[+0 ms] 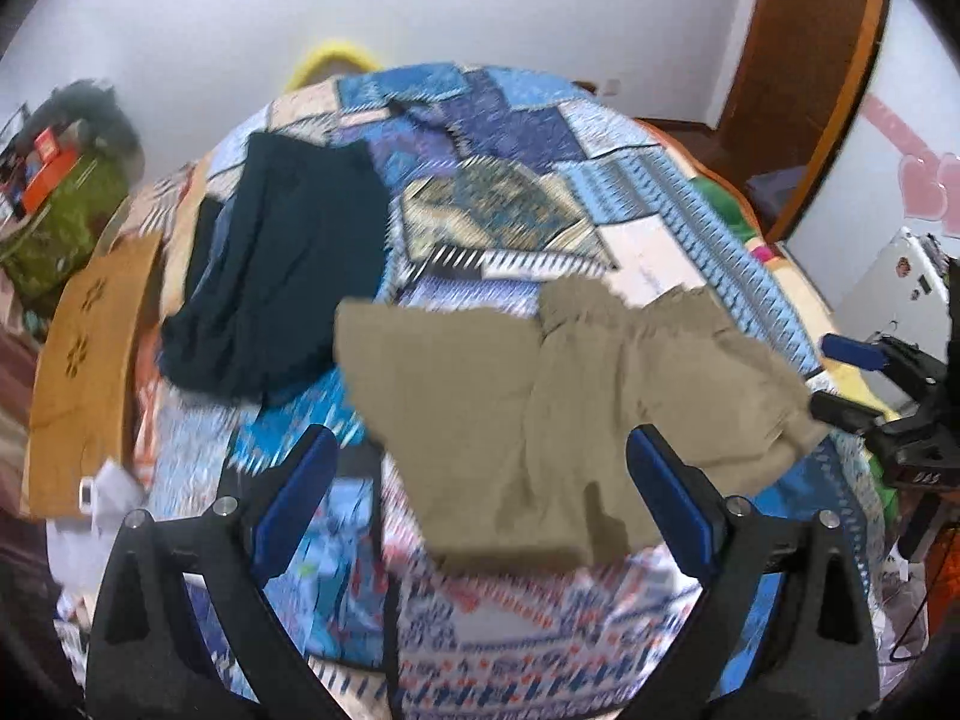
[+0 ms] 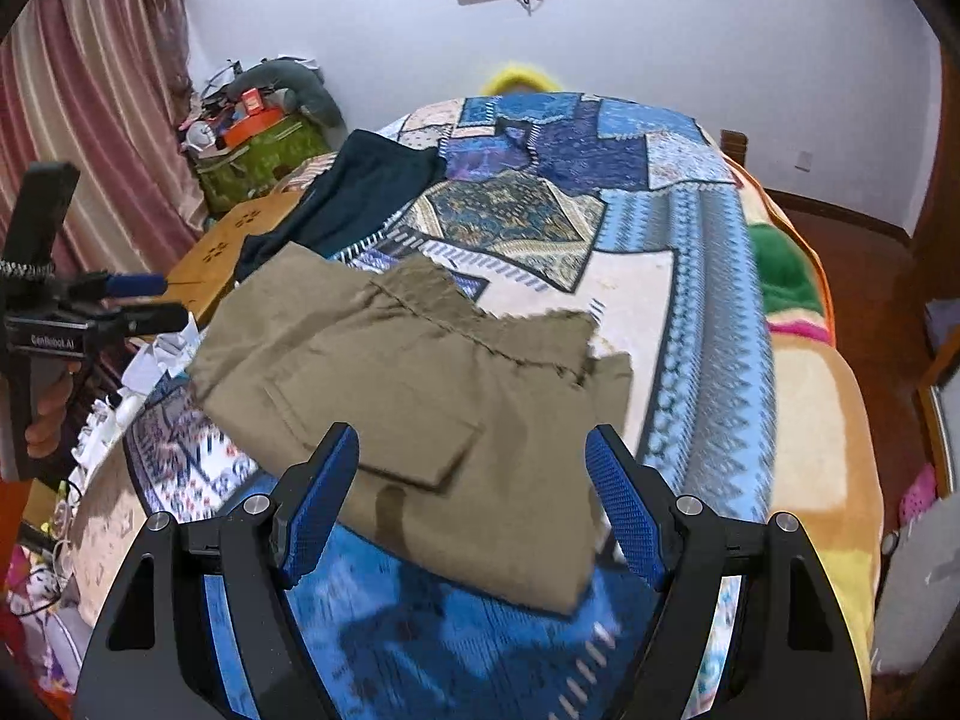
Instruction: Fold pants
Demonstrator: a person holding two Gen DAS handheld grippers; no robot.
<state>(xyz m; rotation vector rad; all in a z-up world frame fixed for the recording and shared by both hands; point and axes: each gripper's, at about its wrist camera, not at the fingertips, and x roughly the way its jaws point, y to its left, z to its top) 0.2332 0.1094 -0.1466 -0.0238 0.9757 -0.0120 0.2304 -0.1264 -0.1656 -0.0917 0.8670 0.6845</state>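
Olive-khaki pants (image 1: 540, 408) lie folded over on the patchwork bedspread (image 1: 498, 192); they also show in the right wrist view (image 2: 420, 396), with a back pocket up. My left gripper (image 1: 480, 480) is open and empty, hovering above the pants' near edge. My right gripper (image 2: 474, 486) is open and empty, above the pants' near right part. The right gripper shows at the far right of the left wrist view (image 1: 852, 378), and the left gripper at the far left of the right wrist view (image 2: 150, 303).
A dark navy garment (image 1: 282, 276) lies on the bed's left side, also in the right wrist view (image 2: 354, 198). A wooden bedside table (image 1: 90, 372) stands left of the bed. A cluttered green bag (image 2: 258, 162) and curtains (image 2: 90, 108) are beyond.
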